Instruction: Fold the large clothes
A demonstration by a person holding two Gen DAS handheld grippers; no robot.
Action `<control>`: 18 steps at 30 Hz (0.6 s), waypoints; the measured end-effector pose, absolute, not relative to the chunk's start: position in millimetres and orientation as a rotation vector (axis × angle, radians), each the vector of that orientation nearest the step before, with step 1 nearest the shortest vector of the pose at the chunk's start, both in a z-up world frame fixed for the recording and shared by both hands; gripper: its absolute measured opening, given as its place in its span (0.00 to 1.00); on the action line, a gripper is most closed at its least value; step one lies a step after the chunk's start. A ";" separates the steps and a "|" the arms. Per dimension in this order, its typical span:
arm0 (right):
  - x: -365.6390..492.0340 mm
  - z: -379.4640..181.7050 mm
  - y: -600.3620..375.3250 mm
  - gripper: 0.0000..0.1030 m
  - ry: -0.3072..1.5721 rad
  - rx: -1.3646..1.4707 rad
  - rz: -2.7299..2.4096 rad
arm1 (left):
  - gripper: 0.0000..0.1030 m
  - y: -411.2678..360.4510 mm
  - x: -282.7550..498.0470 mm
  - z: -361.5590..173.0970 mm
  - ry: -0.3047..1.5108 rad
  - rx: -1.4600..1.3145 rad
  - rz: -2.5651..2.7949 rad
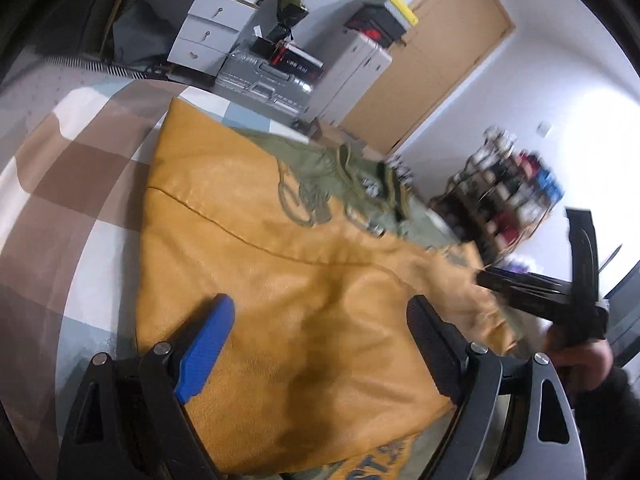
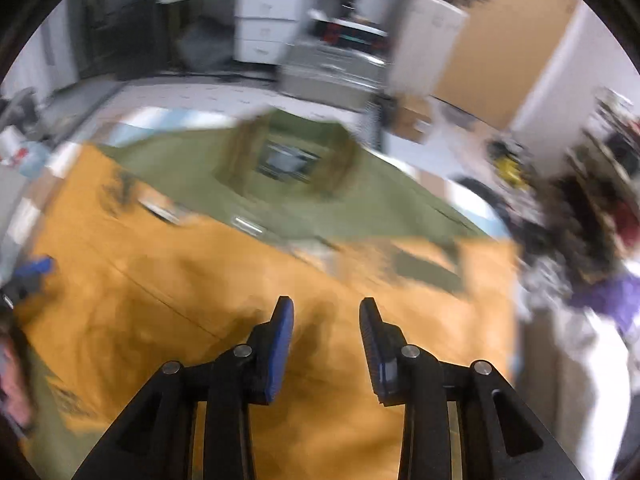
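A: Where is the jacket lying?

B: It is spreading out right under and ahead of both tongs, on a checked blanket. The mustard-yellow sleeve is lying nearest, and the green body is sitting farther ahead (the right view is blurring a lot, so details are hard to read).

A: What are the left tongs doing?

B: They are hovering wide apart over the yellow sleeve, gripping nothing.

A: And the right tongs?

B: They are standing partly apart, a clear gap showing between the blue pads, nothing between them. In the left view they are showing off to the right, beside the sleeve's edge.

A: Anything beyond?

B: A silver suitcase and a wooden door are sitting far ahead.
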State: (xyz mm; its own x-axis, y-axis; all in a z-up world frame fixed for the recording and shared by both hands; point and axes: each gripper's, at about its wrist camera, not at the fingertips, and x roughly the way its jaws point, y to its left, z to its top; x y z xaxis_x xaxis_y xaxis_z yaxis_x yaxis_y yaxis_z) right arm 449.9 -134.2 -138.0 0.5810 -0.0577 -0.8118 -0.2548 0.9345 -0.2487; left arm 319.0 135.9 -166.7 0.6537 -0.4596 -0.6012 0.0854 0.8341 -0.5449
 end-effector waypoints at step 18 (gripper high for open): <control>402.8 -183.4 -181.8 0.42 0.953 -0.325 0.161 | 0.82 133.0 310.4 -166.0 0.822 -0.419 -0.310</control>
State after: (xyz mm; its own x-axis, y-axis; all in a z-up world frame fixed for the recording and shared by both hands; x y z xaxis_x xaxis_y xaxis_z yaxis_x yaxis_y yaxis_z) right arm 402.8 -181.8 -183.4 0.5719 -0.0069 -0.8203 -0.2767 0.9397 -0.2009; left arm 310.4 133.0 -166.0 0.6434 -0.4221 -0.6387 0.1041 0.8748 -0.4732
